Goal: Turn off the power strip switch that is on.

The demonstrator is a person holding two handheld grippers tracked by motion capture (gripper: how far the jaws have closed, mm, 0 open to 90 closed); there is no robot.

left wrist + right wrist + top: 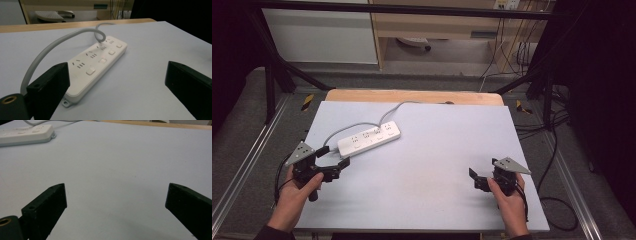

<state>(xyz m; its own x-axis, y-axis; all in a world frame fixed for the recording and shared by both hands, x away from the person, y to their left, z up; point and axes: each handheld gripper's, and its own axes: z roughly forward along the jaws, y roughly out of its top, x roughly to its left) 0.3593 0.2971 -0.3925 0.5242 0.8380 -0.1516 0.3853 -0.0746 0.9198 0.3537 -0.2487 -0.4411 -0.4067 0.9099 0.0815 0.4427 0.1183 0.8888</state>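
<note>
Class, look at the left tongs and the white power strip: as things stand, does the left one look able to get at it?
Probably yes. The left tongs are open, just short of the power strip near end, and nothing lies between them. Its grey cable loops close beside.

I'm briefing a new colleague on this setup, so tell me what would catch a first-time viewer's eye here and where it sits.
The white power strip stands out first, lying at an angle on the far left part of the pale table, its grey cable looping off toward the far edge. Next come the two black grippers: the left gripper, open, just short of the strip's near end, and the right gripper, also open, over bare table at the near right.
</note>
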